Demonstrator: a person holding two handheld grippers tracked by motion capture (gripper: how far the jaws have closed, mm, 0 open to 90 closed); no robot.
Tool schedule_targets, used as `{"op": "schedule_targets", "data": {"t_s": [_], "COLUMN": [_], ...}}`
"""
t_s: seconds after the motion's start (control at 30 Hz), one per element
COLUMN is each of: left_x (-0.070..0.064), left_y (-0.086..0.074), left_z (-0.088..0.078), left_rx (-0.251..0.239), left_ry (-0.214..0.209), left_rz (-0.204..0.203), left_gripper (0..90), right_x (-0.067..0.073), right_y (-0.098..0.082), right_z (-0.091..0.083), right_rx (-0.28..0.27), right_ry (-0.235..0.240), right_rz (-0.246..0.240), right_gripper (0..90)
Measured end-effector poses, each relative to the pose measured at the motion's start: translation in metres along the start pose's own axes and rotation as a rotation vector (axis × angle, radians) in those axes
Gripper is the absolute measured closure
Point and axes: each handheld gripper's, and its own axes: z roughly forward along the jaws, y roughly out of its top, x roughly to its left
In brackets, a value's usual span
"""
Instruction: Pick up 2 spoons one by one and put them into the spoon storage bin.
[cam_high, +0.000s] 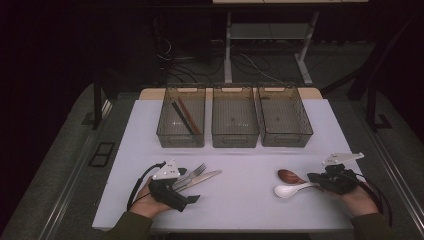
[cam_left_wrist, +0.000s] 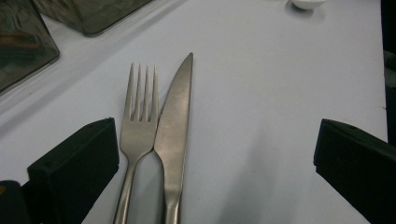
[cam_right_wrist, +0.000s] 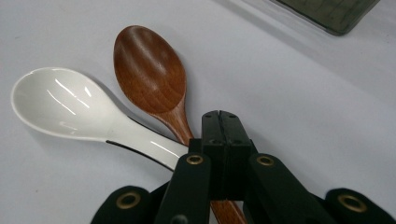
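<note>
A steel fork (cam_high: 192, 173) and a steel knife (cam_high: 202, 179) lie side by side at the front left of the white table (cam_high: 240, 205). My left gripper (cam_high: 184, 186) is open around their handles; in the left gripper view the fork (cam_left_wrist: 138, 121) and knife (cam_left_wrist: 175, 121) run up between the jaws, nearer the left one, with neither jaw touching them. At the front right lie a brown wooden spoon (cam_high: 289, 175) and a white ceramic spoon (cam_high: 286, 190). My right gripper (cam_high: 316, 178) is shut, its jaws pressed together just above the wooden spoon's (cam_right_wrist: 149, 70) handle, beside the white spoon (cam_right_wrist: 60, 102).
Three dark see-through bins stand in a row at the back: the left bin (cam_high: 181, 144) holds dark and reddish chopsticks (cam_high: 186, 116), while the middle bin (cam_high: 235, 145) and right bin (cam_high: 287, 144) look empty. Open tabletop lies between the two sets of cutlery.
</note>
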Motion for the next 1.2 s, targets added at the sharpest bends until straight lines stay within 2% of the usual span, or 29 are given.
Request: {"op": "schedule_targets", "data": {"t_s": [0.17,0.53,0.8,0.93,1.03,1.1,1.2], "left_x": [0.000,0.000,0.000,0.000,-0.001,-0.001,0.000], "left_y": [0.000,0.000,0.000,0.000,0.000,0.000,0.000], "left_z": [0.000,0.000,0.000,0.000,0.001,0.000,0.000], "left_rx": [-0.001,-0.002,-0.002,-0.002,-0.002,0.004,0.004], "left_ry": [0.000,0.000,0.002,0.002,-0.001,-0.001,-0.001], "left_rz": [-0.001,-0.001,0.001,0.001,-0.006,0.000,0.001], "left_gripper": [0.0,0.0,0.0,0.0,0.0,0.0,0.0], "right_x": [0.001,0.007,0.012,0.013,0.013,0.012,0.013], "right_y": [-0.002,-0.006,-0.011,-0.009,-0.008,-0.007,-0.005], "right_z": [0.000,-0.010,-0.010,-0.012,-0.015,-0.016,-0.016], "right_rx": [0.011,-0.011,0.009,-0.010,-0.045,-0.060,-0.080], "right_ry": [0.003,0.003,0.019,0.025,0.044,0.073,0.108], "right_rz": [-0.004,-0.016,-0.028,-0.030,-0.010,0.000,0.006], "right_gripper": [89.8,89.8,89.8,89.5,79.4,69.8,62.3]}}
